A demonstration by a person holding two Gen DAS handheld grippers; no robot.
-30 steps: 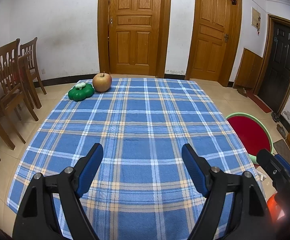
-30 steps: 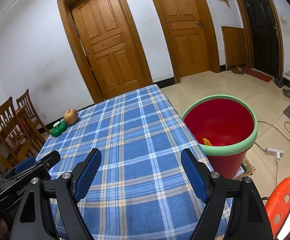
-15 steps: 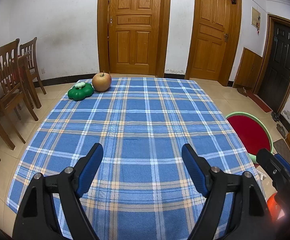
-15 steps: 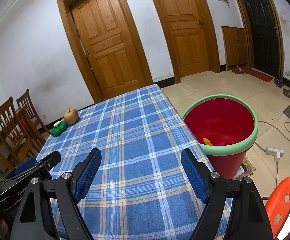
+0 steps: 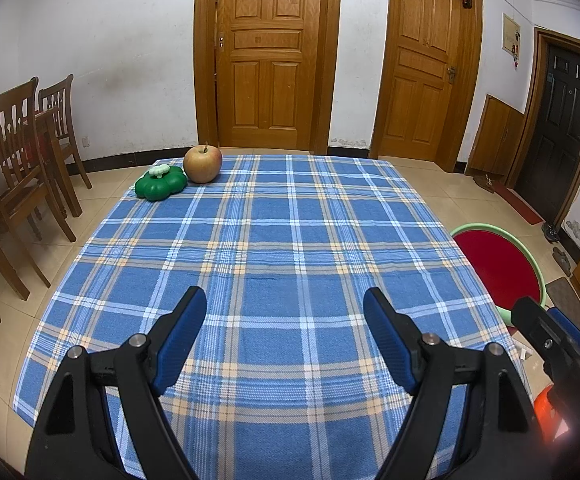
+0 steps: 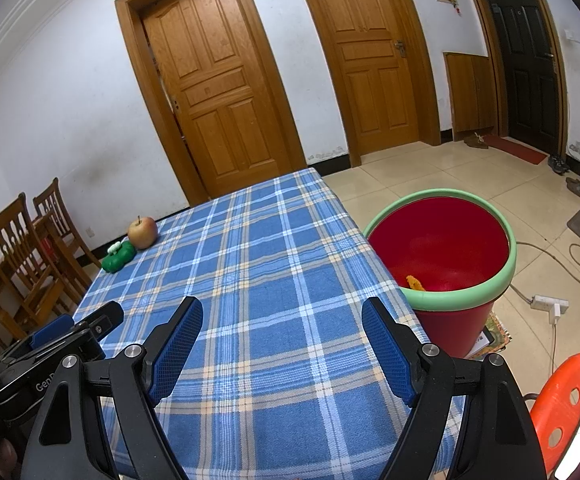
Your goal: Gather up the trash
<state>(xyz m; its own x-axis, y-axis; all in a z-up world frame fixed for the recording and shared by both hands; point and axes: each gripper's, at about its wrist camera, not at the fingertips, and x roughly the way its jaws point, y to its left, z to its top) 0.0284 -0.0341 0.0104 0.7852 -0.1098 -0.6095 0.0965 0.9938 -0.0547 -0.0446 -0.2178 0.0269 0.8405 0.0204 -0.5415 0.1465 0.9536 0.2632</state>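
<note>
A table with a blue plaid cloth (image 5: 282, 248) fills the left wrist view and also shows in the right wrist view (image 6: 258, 280). At its far left corner sit an apple (image 5: 202, 163) (image 6: 142, 232) and a green flower-shaped toy (image 5: 160, 182) (image 6: 118, 257). A red bin with a green rim (image 6: 441, 256) (image 5: 501, 268) stands on the floor right of the table, with an orange scrap (image 6: 414, 282) inside. My left gripper (image 5: 284, 312) is open and empty over the near cloth. My right gripper (image 6: 282, 320) is open and empty over the near right part.
Wooden chairs (image 5: 22, 168) stand left of the table. An orange stool (image 6: 565, 400) is at the near right. A power strip and cables (image 6: 549, 304) lie on the tiled floor beyond the bin. Wooden doors (image 5: 270, 56) line the far wall.
</note>
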